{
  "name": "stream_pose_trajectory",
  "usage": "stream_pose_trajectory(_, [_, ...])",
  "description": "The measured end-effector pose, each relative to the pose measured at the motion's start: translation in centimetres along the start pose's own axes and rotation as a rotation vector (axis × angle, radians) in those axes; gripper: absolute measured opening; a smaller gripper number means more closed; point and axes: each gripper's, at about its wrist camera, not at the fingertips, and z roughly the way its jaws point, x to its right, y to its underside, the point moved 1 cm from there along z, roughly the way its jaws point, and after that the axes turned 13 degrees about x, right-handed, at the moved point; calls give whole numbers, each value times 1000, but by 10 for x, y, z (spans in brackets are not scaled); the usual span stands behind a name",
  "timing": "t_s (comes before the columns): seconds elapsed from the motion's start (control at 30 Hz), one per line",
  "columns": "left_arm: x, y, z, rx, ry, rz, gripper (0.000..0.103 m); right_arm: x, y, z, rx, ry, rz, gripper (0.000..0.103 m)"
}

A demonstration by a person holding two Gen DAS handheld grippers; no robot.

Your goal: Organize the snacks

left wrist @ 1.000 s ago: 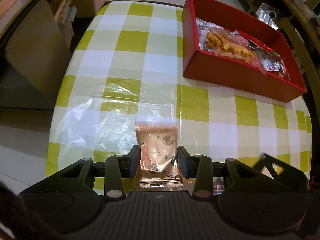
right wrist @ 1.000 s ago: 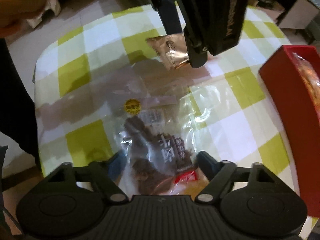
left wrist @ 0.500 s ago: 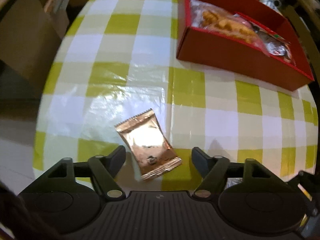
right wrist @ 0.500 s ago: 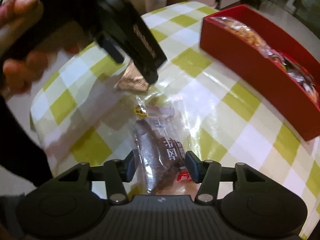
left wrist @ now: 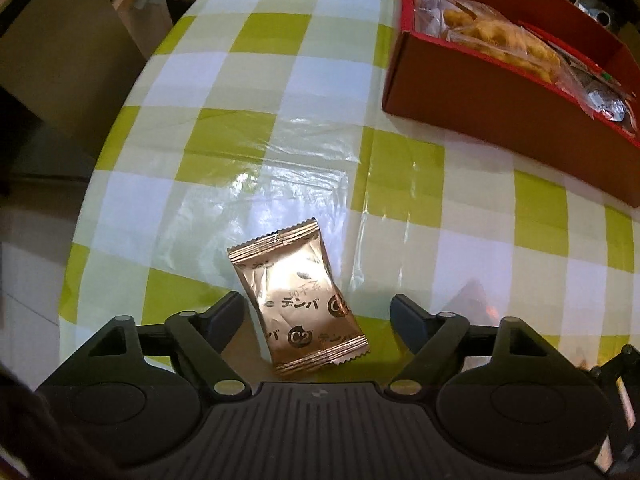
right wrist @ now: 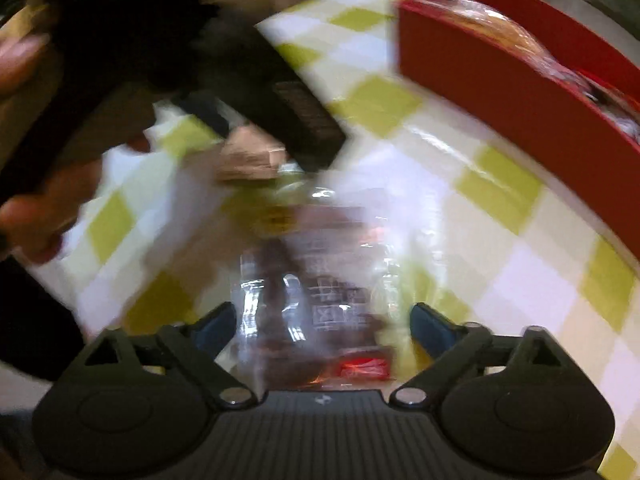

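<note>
A copper foil snack packet [left wrist: 298,300] lies flat on the green-and-white checked tablecloth [left wrist: 248,60]. My left gripper [left wrist: 318,302] straddles it, its jaws opening and neither pad touching it. In the blurred right wrist view a clear bag of dark brown snacks [right wrist: 316,300] lies between the fingers of my right gripper [right wrist: 322,316]. Its jaws are opening too, with the pads off the bag. Beyond it the left gripper [right wrist: 280,120] hangs over the copper packet [right wrist: 248,156]. The red box [left wrist: 480,92], with bagged snacks [left wrist: 500,36] inside, stands at the far right.
The table's edge curves down the left side, with a brown board [left wrist: 68,52] and cardboard boxes past it. A person's hand [right wrist: 24,208] holds the left gripper. In the right wrist view the red box [right wrist: 500,92] lines the right side.
The left gripper let go of the copper packet, which now lies on the cloth, and sank closer to it. The right gripper shut on the clear bag, then opened again while rolling.
</note>
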Motion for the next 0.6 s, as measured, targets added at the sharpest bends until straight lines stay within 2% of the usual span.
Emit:
stream_pose_trajectory(0.07, [2,0,-1,1,1,4,79,-1,2,-2,-9,9,-9,87])
stream_pose_trajectory(0.13, [2,-2,-3,4,1,11,71,-9,-1,-8,9,4,-30,71])
stream_pose_trajectory(0.2, [0,-4,-7,7,2,12,61,-13,-6,-14,29,4,-20,63])
stream_pose_trajectory(0.33, [-3,-5,-9,4,18,8,51,-11,-7,-27,60,-8,34,51])
stream_pose_trajectory(0.47, [-2,-4,-8,7,12,12,48,-2,-2,-38,85,-22,86,50])
stream_pose_trajectory(0.6, [5,0,-8,22,-9,43,50,-5,3,-36,114,-23,55,58])
